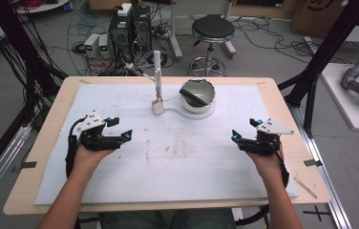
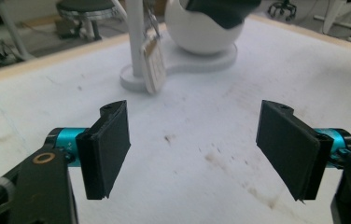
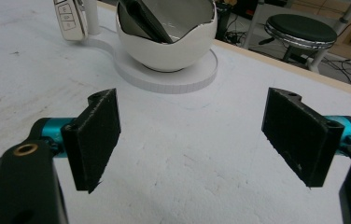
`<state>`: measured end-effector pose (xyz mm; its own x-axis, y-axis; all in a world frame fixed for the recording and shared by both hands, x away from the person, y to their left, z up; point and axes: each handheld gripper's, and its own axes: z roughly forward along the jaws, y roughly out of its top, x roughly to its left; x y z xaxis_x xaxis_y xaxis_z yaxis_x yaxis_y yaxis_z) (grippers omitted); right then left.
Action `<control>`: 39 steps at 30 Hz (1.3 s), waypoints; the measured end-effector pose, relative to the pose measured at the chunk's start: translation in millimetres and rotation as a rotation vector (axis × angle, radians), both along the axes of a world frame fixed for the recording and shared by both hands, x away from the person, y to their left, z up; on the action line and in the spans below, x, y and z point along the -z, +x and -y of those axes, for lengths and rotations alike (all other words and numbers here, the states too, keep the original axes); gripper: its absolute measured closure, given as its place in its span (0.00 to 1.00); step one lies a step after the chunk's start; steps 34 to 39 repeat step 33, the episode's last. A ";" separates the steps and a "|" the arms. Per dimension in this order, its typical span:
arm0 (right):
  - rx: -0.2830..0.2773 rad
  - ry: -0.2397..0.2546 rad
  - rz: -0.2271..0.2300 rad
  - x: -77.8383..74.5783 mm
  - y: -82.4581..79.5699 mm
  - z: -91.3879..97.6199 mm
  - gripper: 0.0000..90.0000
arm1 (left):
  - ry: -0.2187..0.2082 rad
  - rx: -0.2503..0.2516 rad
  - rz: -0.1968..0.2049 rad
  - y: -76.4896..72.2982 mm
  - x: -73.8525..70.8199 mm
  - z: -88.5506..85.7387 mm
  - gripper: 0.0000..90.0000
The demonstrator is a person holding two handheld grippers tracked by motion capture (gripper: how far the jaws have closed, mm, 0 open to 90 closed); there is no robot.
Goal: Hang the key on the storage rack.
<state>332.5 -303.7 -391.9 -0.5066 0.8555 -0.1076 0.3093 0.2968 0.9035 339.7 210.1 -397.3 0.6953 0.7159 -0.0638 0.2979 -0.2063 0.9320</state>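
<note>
Grippers both sit idle on the white mat (image 1: 120,181), so the job looks like it's right at the start: nothing picked up, nothing touched. The left gripper (image 1: 125,136) is near the 9 o'clock edge of the mat and the right gripper (image 1: 235,137) near 3 o'clock, each held in a hand, each with its jaws spread wide apart and nothing between them. The two gripper views back that up, just bare mat in the gap.

The stuff they seem to be aimed at is up at 12 o'clock: a white stand (image 1: 201,113) with a post (image 1: 157,71), a car key (image 1: 157,107) hanging off that post, and a white egg-shaped bowl (image 1: 196,95) sitting on the stand's round base with a dark flat thing (image 3: 145,21) lying tilted inside. Can't tell what that dark thing is, maybe a phone or a case.

From the left gripper the key (image 2: 152,65) is straight ahead, around 12 o'clock, well apart from the jaws. From the right gripper the bowl (image 3: 166,44) is ahead at about 11 o'clock, the key (image 3: 71,18) further off toward 10.

Best guess for the next move: one gripper reaches forward to the key or bowl. The key dangles freely, so it'll probably swing if nudged; approach slow and square.
</note>
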 end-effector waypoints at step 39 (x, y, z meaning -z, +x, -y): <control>0.005 0.007 0.001 0.1 6.6 0.0 0.22 | -0.030 -0.036 0.005 -8.6 5.5 -21.3 0.25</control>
